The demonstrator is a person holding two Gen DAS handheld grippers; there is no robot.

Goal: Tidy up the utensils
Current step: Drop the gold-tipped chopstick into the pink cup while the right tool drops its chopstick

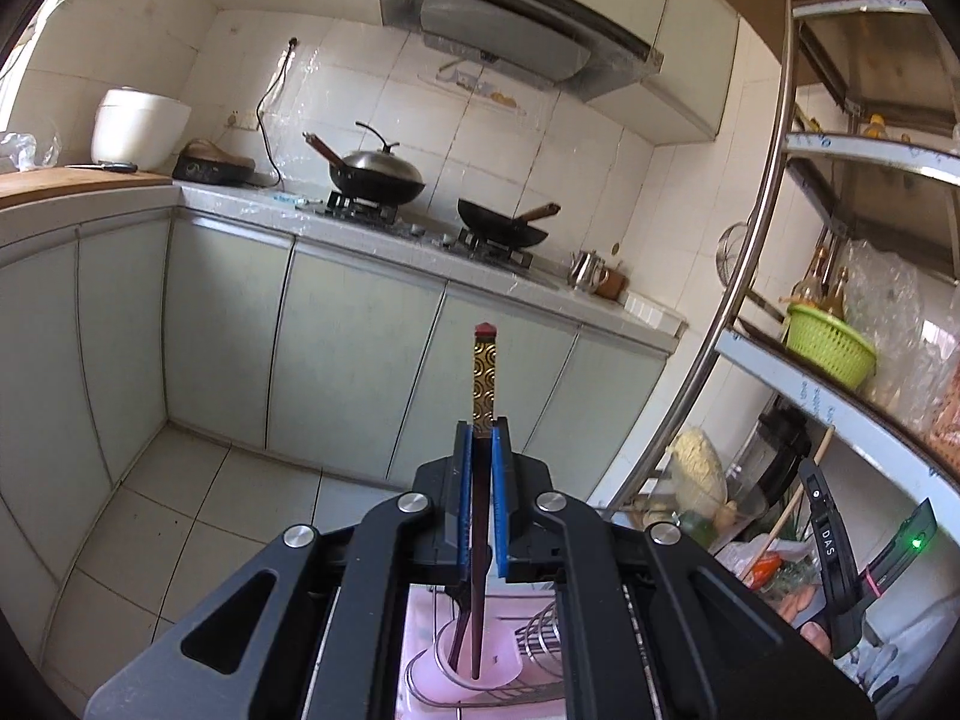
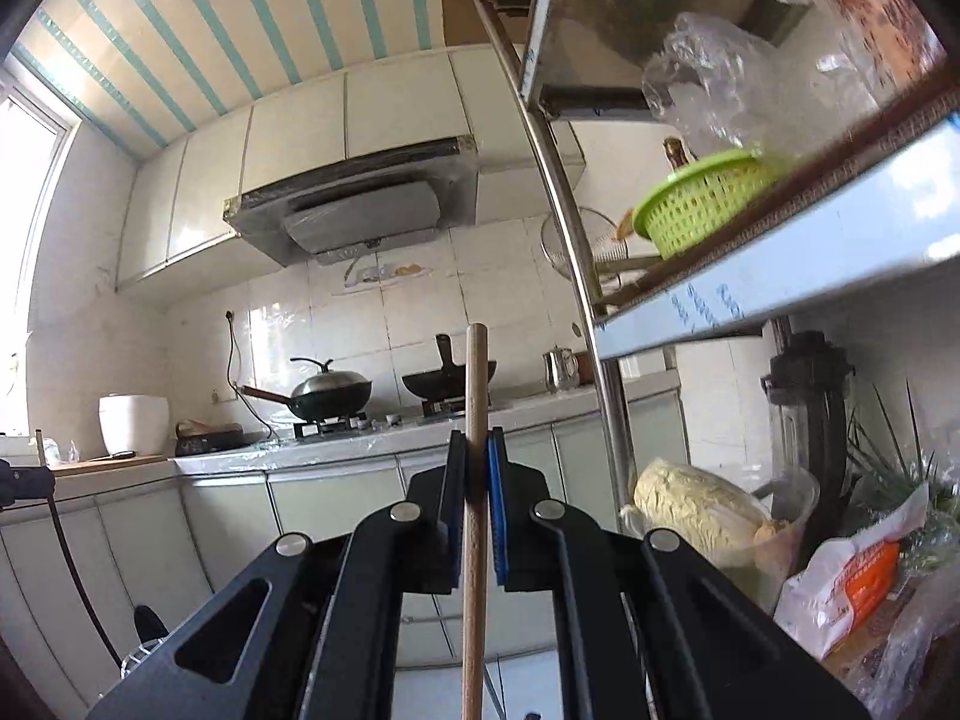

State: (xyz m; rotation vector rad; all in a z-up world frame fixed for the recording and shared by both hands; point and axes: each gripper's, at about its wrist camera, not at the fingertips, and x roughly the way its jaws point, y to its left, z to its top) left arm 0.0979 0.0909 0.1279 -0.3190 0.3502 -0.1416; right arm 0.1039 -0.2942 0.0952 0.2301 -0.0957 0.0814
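My left gripper (image 1: 480,429) is shut on dark chopsticks (image 1: 483,378) with a gold patterned top and a red tip. They stand upright between the blue pads. Their lower ends reach down toward a round hole in a pink surface (image 1: 462,669), beside a wire rack (image 1: 540,636). My right gripper (image 2: 478,435) is shut on a plain wooden stick (image 2: 476,480), a utensil handle, held upright. Its lower end is out of view. The right gripper also shows at the right edge of the left wrist view (image 1: 831,552), with a thin wooden handle (image 1: 798,504) rising from it.
A metal shelf rack (image 1: 750,276) stands at the right with a green basket (image 1: 831,348), bags, a blender (image 2: 810,420) and a cabbage (image 2: 696,504). Across the room is a counter (image 1: 360,228) with two woks, a kettle and a rice cooker (image 1: 138,129).
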